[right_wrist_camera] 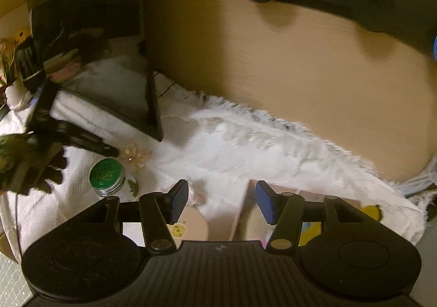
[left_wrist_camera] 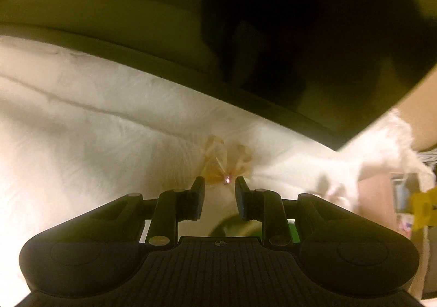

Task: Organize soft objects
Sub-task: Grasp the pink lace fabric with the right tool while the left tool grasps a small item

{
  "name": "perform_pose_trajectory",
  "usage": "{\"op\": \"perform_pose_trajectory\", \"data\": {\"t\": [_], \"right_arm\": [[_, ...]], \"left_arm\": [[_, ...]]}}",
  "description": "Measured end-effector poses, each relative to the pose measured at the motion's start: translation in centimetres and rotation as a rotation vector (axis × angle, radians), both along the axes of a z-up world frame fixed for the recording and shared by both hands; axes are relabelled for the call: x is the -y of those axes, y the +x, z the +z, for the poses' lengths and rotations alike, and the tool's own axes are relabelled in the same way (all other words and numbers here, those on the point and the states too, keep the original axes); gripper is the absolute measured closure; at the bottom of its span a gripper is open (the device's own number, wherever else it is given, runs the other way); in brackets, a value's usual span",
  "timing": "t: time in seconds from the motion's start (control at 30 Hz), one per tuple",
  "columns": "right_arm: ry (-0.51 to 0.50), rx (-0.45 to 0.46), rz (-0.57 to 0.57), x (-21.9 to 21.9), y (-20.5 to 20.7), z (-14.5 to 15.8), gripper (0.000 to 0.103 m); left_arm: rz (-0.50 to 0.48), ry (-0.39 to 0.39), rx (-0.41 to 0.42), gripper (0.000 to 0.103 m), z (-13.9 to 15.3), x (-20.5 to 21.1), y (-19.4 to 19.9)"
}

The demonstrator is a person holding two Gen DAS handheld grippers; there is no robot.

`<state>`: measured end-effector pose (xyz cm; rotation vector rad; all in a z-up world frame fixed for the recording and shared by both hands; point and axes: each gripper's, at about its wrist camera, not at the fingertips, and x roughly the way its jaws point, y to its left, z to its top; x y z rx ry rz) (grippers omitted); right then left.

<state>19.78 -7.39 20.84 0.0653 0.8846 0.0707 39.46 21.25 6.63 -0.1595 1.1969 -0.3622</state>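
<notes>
- In the left wrist view, the left gripper [left_wrist_camera: 218, 182] has its fingers [left_wrist_camera: 197, 192] close together, and white fabric fills the narrow gap between them. It seems they pinch the white furry cloth [left_wrist_camera: 109, 126], but blur hides the contact, so I cannot tell for sure.
- Just past the tips, at 12 o'clock, a small amber bow [left_wrist_camera: 215, 162] with a pink bead sits on the cloth. Probably it is an ornament sewn there.
- Toward 3 o'clock the cloth stretches to a frayed corner, as if it is pulled taut for spreading or folding.
- In the right wrist view, the right gripper [right_wrist_camera: 221, 199] has its fingers [right_wrist_camera: 179, 197] clearly apart with nothing between them; the cloth lies below the tips.
- At 9 o'clock from it a green-lidded tin [right_wrist_camera: 107, 176] stands on the cloth, just beside the bow, so it could hinder folding.
- Farther, from 11 to 3 o'clock, the cloth runs in a long strip on the bench [right_wrist_camera: 314, 82], its fringe on the tan surface.
- At 10 o'clock a dark open-sided box [right_wrist_camera: 109, 41] stands on the cloth, perhaps the place for soft things.
</notes>
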Motion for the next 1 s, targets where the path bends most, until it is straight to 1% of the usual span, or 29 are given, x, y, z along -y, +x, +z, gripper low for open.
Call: {"op": "perform_pose_trajectory", "data": {"t": [0.17, 0.33, 0.47, 0.53, 0.6, 0.7, 0.83, 0.9, 0.97, 1.0], "right_arm": [[0.001, -0.035, 0.009, -1.0, 1.0, -1.0, 0.048], [0.007, -0.048, 0.004, -1.0, 1.5, -1.5, 0.048], [0.018, -0.043, -0.015, -0.1, 1.3, -1.6, 0.048], [0.02, -0.043, -0.031, 0.4, 1.1, -1.7, 0.048], [0.023, -0.041, -0.044, 0.8, 0.9, -1.9, 0.048], [0.026, -0.037, -0.055, 1.3, 0.6, -1.9, 0.048], [0.027, -0.032, -0.066, 1.6, 0.5, -1.9, 0.048], [0.012, -0.035, -0.067, 1.5, 0.7, -1.9, 0.048], [0.008, -0.044, -0.068, 1.3, 1.1, -1.8, 0.048], [0.014, -0.051, -0.068, 1.2, 1.3, -1.7, 0.048]], "left_arm": [[-0.05, 0.053, -0.005, 0.076, -0.9, 2.0, 2.0], [-0.108, 0.16, -0.011, 0.076, -1.4, 3.9, 3.0], [-0.185, 0.245, 0.022, 0.076, -1.8, 6.0, 2.9], [-0.216, 0.26, 0.033, 0.077, -1.9, 6.5, 2.7], [-0.229, 0.259, 0.033, 0.077, -2.0, 6.4, 2.7], [-0.204, 0.219, 0.019, 0.077, -2.0, 5.8, 2.9], [-0.213, 0.216, 0.054, 0.078, -1.9, 5.4, 2.2], [-0.21, 0.211, 0.07, 0.083, -1.8, 5.3, 1.7], [-0.189, 0.16, 0.082, 0.091, -1.3, 4.1, 0.9], [-0.168, 0.13, 0.088, 0.091, -1.1, 3.6, 0.8]]}}
